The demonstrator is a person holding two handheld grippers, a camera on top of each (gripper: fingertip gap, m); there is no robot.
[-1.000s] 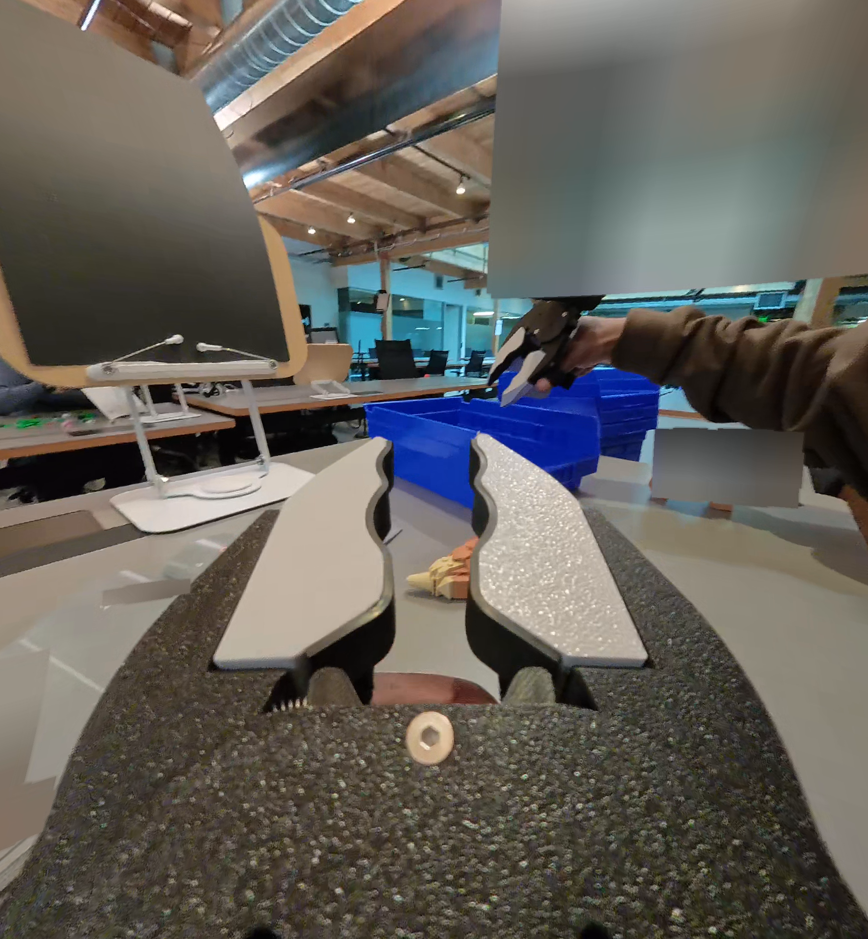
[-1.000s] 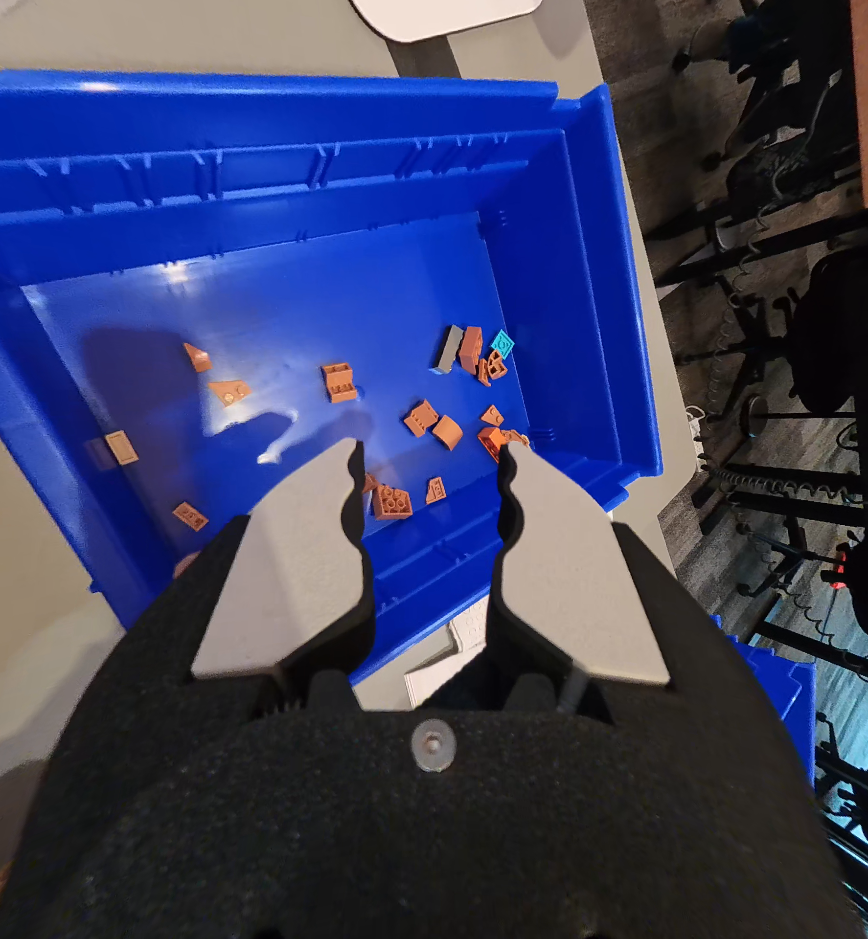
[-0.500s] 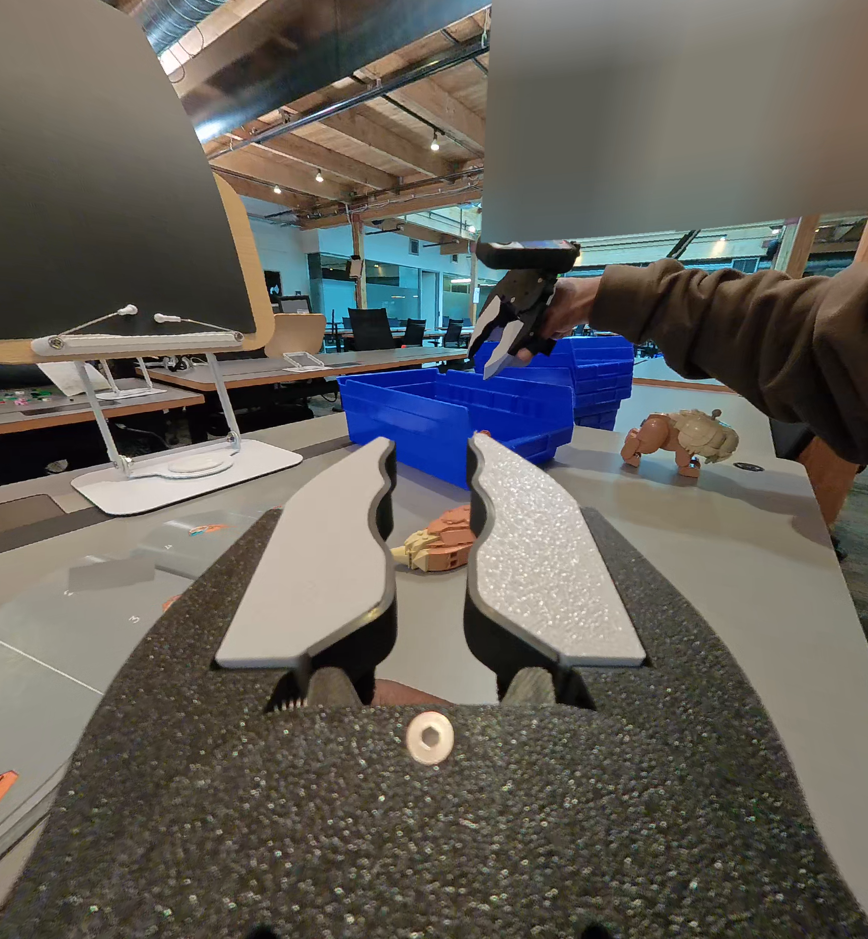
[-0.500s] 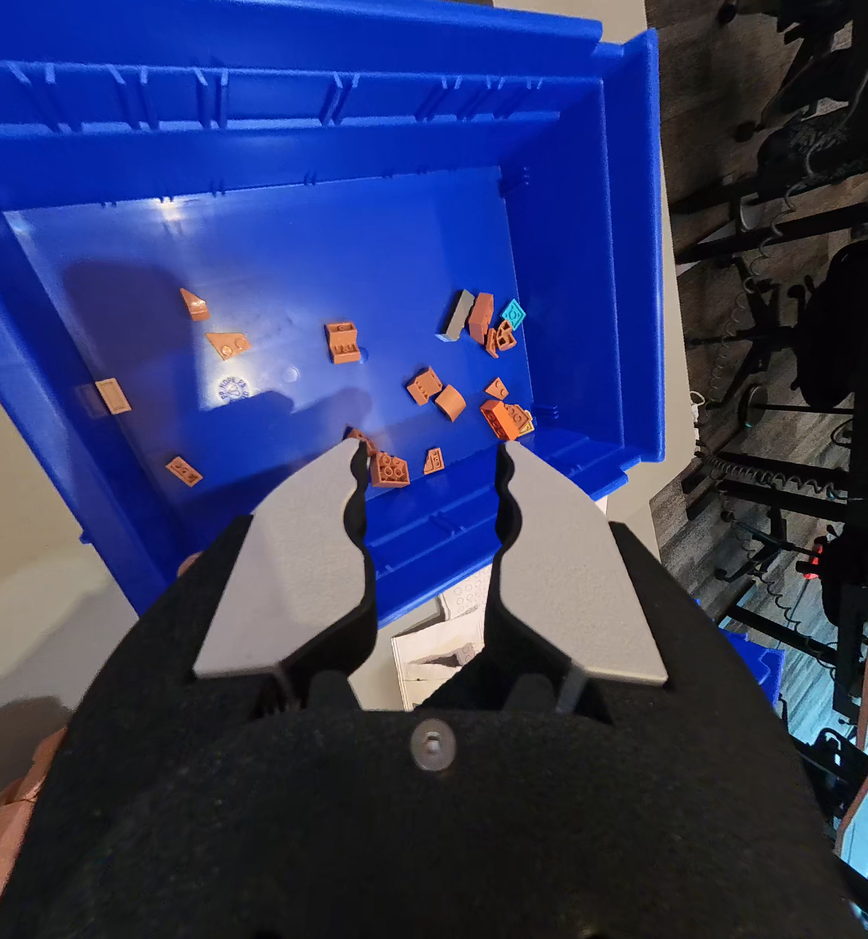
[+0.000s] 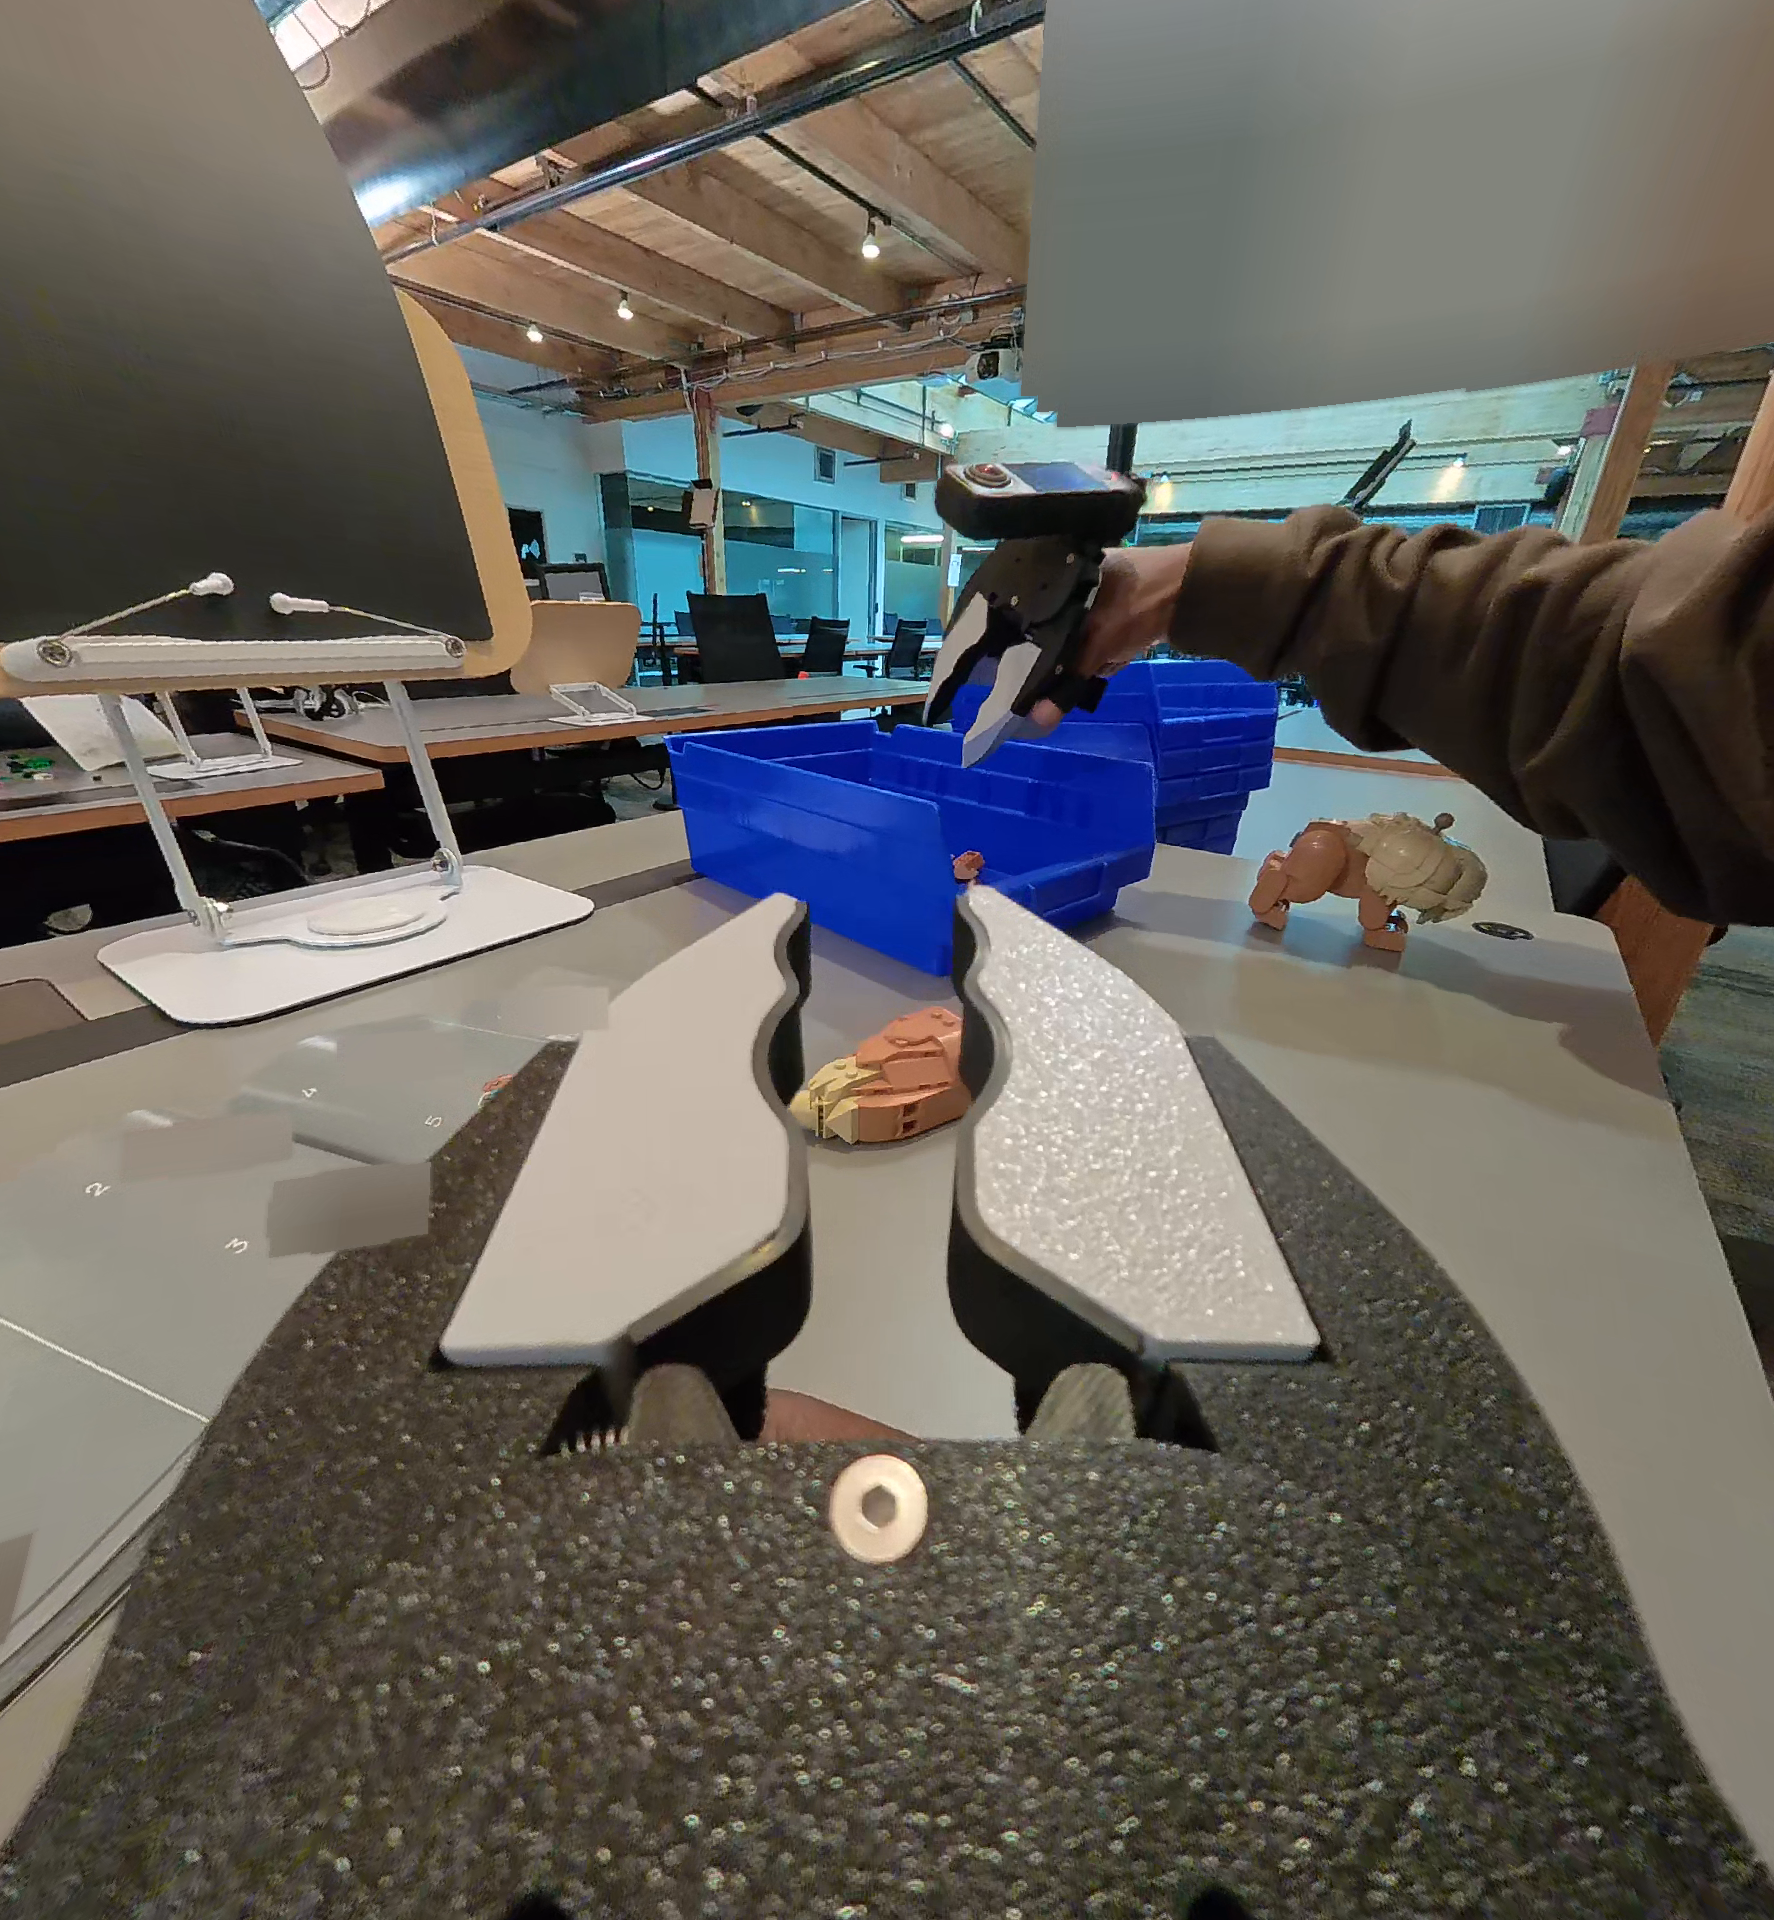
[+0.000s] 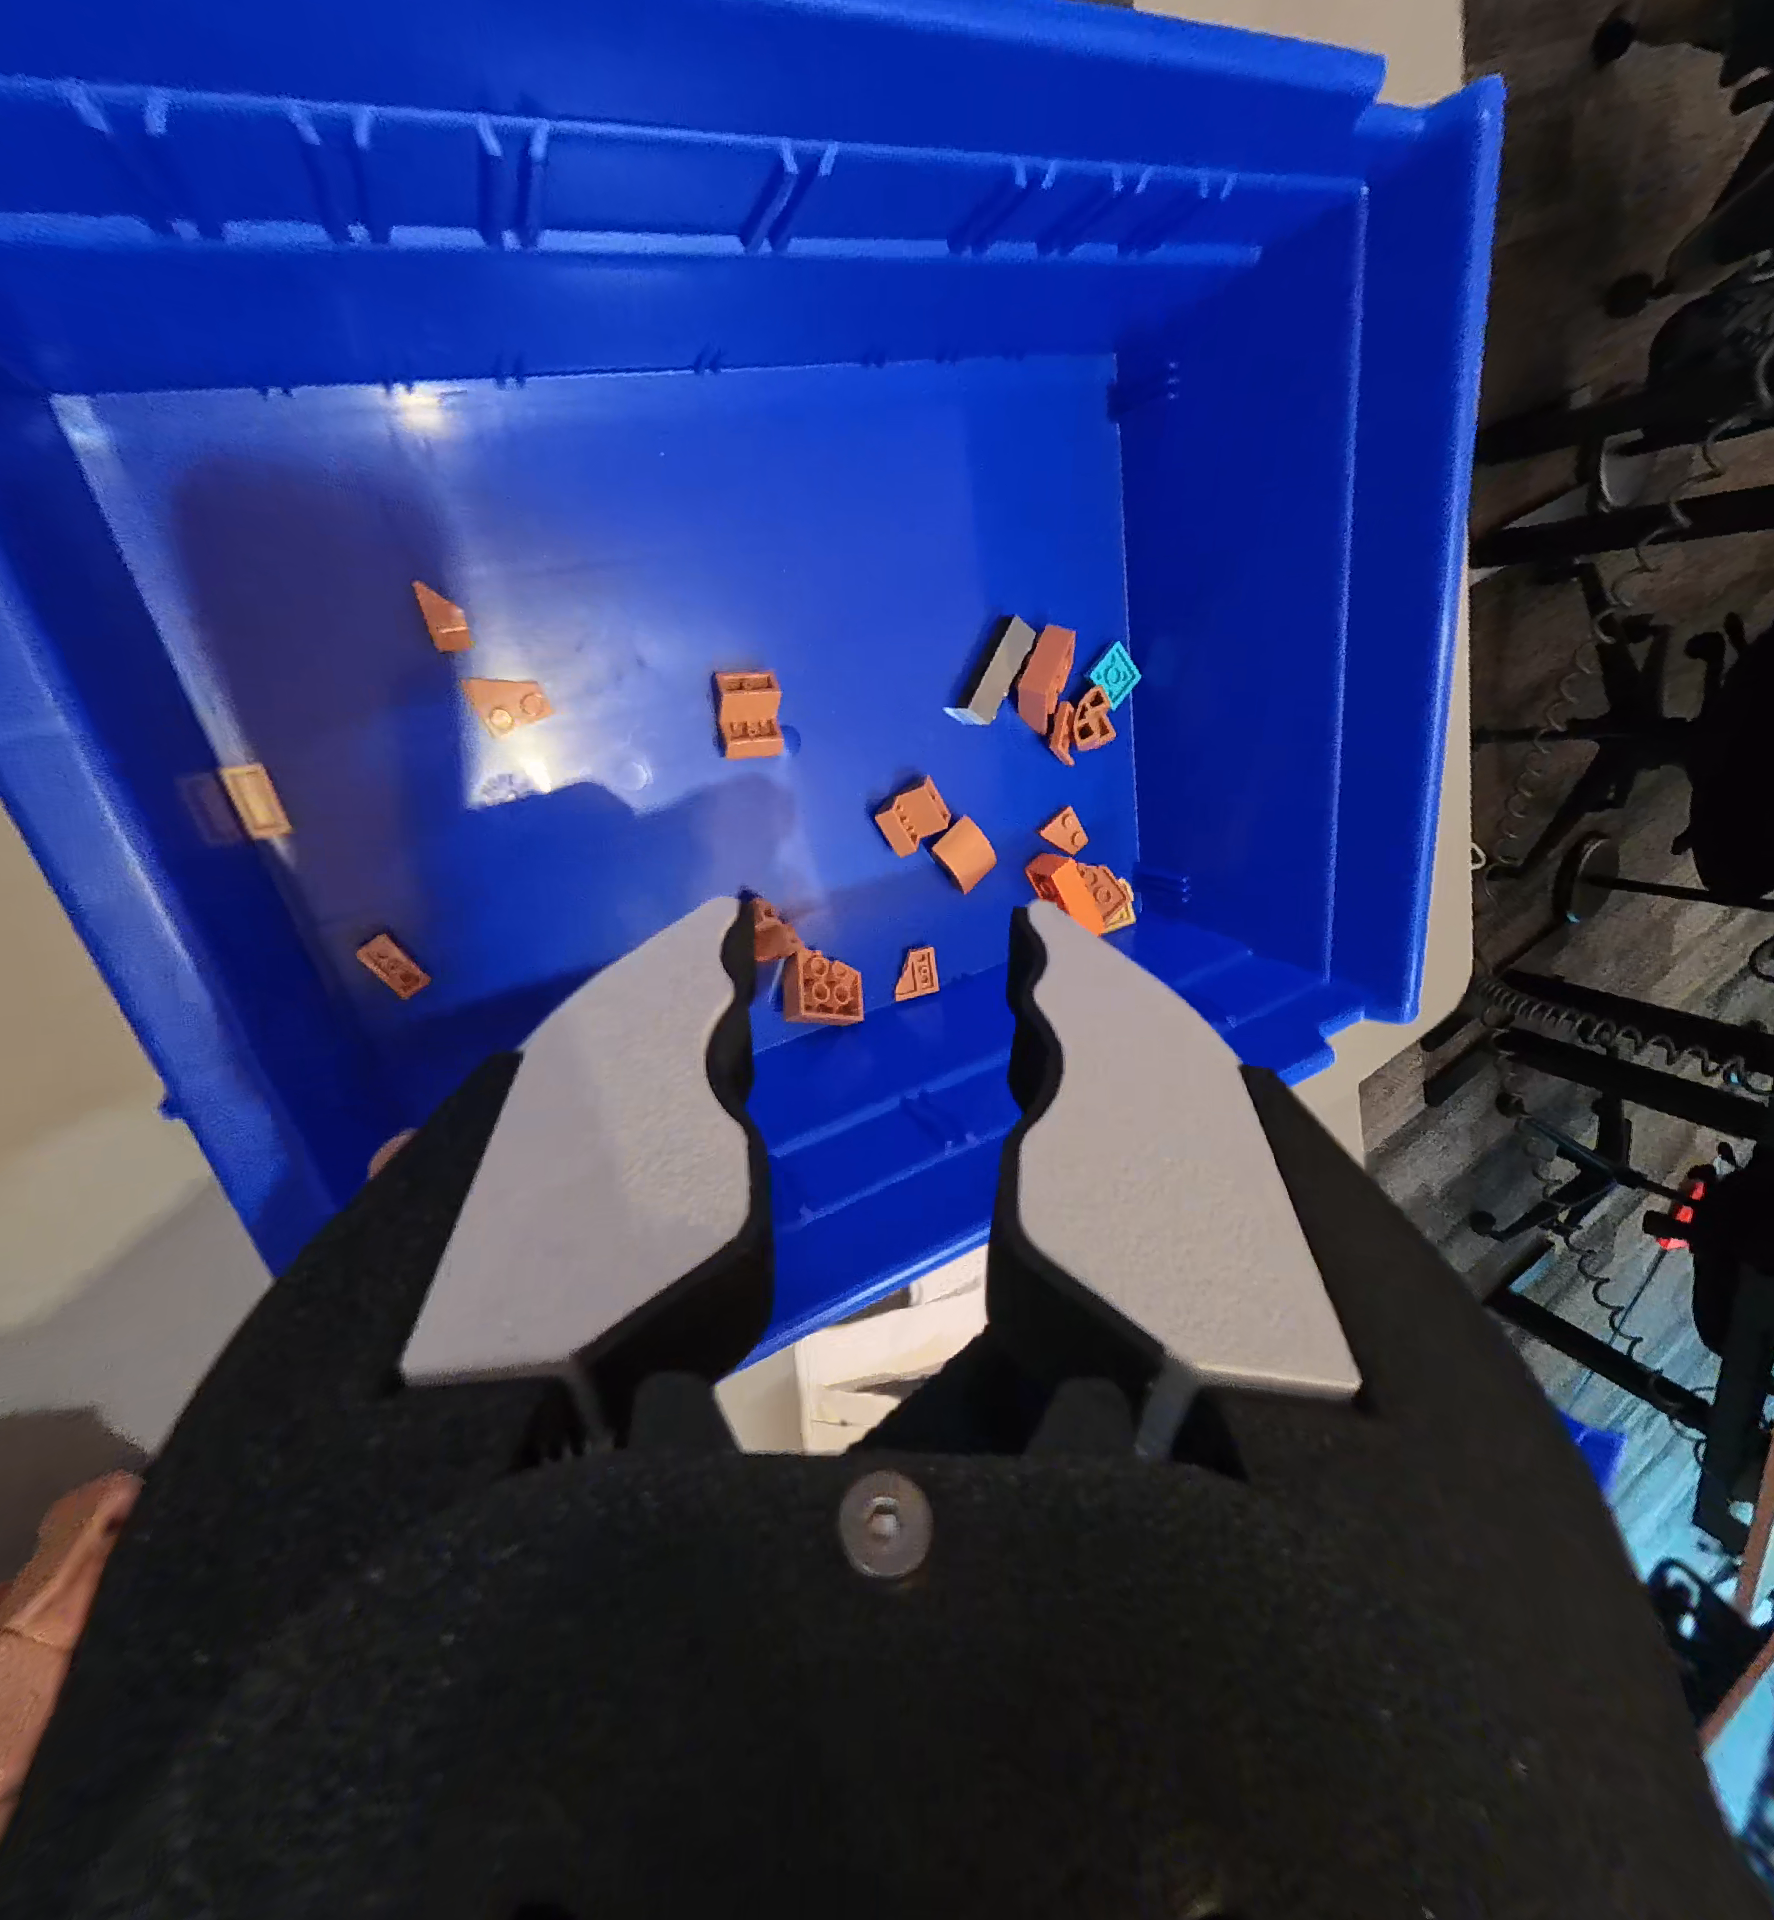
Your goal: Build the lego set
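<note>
A partly built brown and tan lego piece (image 5: 888,1081) lies on the grey table, just beyond my left gripper (image 5: 881,914), which is open and empty above the table. A blue bin (image 5: 862,821) stands behind it. My right gripper (image 6: 878,920) is open and empty, pointing down into the blue bin (image 6: 1247,582); it also shows in the left wrist view (image 5: 976,727), above the bin. Several loose orange-brown bricks (image 6: 821,982) lie on the bin floor, with a grey brick (image 6: 997,670) and a teal tile (image 6: 1115,673) at the right.
A finished brown and tan lego animal (image 5: 1366,868) stands on the table at the right. A white tablet stand (image 5: 343,914) holding a dark tablet is at the left. More blue bins (image 5: 1210,748) are stacked behind. A sleeved arm (image 5: 1485,675) reaches across from the right. Measured from the fingertips, the grey brick (image 6: 997,670) is 12 cm or so from the right gripper and 50 cm from the left.
My left gripper has tilted and shifted, so the finished animal and more table come into view. My right gripper has moved lower and closer over the bin, still open.
</note>
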